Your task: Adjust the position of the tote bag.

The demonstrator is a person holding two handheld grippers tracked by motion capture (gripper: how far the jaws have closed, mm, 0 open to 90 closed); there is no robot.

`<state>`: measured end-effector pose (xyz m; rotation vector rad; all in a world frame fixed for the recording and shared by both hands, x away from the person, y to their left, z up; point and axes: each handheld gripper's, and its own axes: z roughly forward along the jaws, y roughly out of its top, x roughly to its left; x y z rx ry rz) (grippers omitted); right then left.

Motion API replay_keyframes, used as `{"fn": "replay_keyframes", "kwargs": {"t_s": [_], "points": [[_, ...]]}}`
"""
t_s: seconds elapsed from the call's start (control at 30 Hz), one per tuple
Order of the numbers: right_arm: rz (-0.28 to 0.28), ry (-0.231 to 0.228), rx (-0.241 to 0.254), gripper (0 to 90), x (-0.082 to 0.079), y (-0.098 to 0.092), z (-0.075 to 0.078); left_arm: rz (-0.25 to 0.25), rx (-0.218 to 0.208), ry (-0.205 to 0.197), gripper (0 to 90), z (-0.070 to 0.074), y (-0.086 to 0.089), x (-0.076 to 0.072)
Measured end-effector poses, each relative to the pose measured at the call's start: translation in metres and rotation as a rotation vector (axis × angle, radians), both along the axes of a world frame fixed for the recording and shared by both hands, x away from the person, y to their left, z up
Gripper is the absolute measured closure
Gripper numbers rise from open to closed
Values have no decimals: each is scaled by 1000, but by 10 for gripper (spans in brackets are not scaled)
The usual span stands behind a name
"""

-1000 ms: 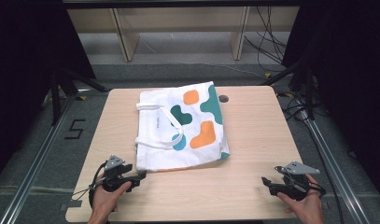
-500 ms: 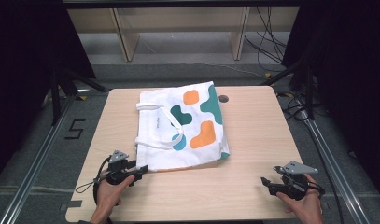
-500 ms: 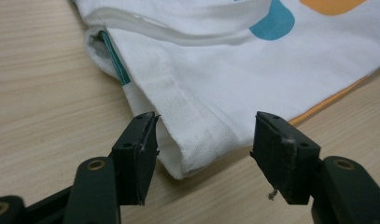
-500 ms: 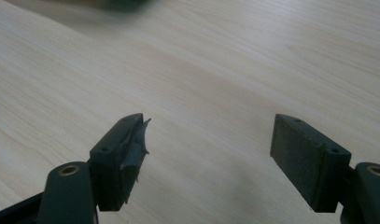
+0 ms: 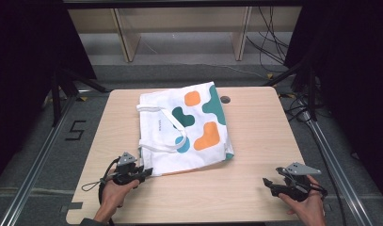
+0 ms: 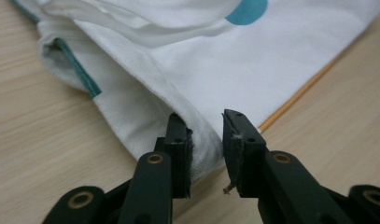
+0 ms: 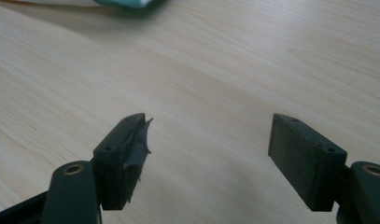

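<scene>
Black jaws, left: the left gripper [image 6: 205,140] sits at the near-left corner of the tote bag [image 5: 184,127]; its jaws have just been closing, with the folded corner hem between them. One pad touches the cloth, the other stands a sliver off, so the pinch is not yet made.
Black jaws, right: the right gripper [image 7: 208,154] hovers with its jaws spread wide over bare wood, nothing between them, well apart from the bag.
Hands: the left hand [image 5: 115,195] comes in at the near-left edge, the right hand [image 5: 307,207] at the near-right corner.
Bag, place: white cotton tote printed with orange and teal blobs, lying flat on the middle of the table [image 5: 255,141], slightly askew, its handles [image 5: 158,127] draped across the left half.
Bag, handling: judged light, limp and soft; it will sag and fold wherever it is lifted, and it is not fragile. The weave should not slip between rubber pads.
Where to hold: the doubled hem at a corner looks the surest bite, thick enough to fill the jaws; a second hold at the near-right corner, by the teal edging [image 7: 127,3], would keep the cloth spread.
Surroundings: grey floor, cables and wooden shelving beyond the far edge.
</scene>
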<state>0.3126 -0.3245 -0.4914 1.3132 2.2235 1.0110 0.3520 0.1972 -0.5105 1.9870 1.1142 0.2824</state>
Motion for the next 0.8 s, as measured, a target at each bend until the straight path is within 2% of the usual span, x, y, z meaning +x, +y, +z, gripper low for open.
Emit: {"fn": "replay_keyframes", "kwargs": {"t_s": [0.03, 0.07, 0.1, 0.13, 0.2, 0.23, 0.3, 0.33, 0.37, 0.4, 0.43, 0.47, 0.5, 0.53, 0.57, 0.6, 0.67, 0.7, 0.73, 0.77, 0.8], "points": [[-4, -1, -7, 296, -1, 0, 0, -35, 6, -8, 745, 0, -7, -2], [-4, -1, -7, 296, -1, 0, 0, -35, 6, -8, 750, 0, -7, -2], [5, -6, -10, 301, 0, -1, 1, -71, -2, -1, 756, 1, -11, -5], [3, -23, -3, 301, 0, -1, 0, -79, -4, 1, 760, 1, -15, -6], [6, -8, 1, 301, 0, 0, 0, -83, -7, 5, 768, 1, -19, -8], [23, -23, -11, 302, 2, -2, 0, -112, 5, -5, 770, 1, -26, -9], [17, -38, -21, 307, 2, -2, 1, -122, -16, -1, 773, 1, -35, -11], [5, -22, 4, 309, 1, 0, 1, -122, -16, -1, 774, 1, -35, -11], [5, -22, 4, 309, 1, 0, 1, -133, -9, 0, 774, 3, -39, -12], [8, -33, -1, 309, 1, -1, 1, -140, -17, -9, 776, 2, -46, -13], [26, -30, -8, 309, 3, -2, 2, -150, -25, -1, 780, 2, -56, -14], [26, -30, -8, 309, 3, -2, 2, -150, -25, -1, 781, 2, -56, -14], [24, -31, -8, 309, 2, -2, 2, -163, -32, -12, 781, 2, -63, -15], [27, -34, -11, 312, 2, -2, 2, -190, -22, -10, 780, 4, -77, -16], [27, -34, -11, 312, 2, -2, 2, -190, -22, -10, 779, 4, -77, -16], [30, -31, -14, 316, 3, -2, 2, -203, -15, -30, 776, 4, -95, -18], [30, -32, -14, 317, 2, -2, 2, -225, -26, -39, 777, 4, -116, -21], [30, -34, -12, 318, 2, -2, 3, -225, -26, -39, 776, 4, -116, -21], [30, -34, -12, 318, 2, -2, 3, -241, -15, -47, 776, 4, -123, -21], [33, -33, -9, 319, 2, -2, 4, -243, -30, -47, 776, 3, -131, -22], [33, -33, -9, 319, 2, -2, 4, -260, -14, -54, 776, 3, -137, -21]]}}
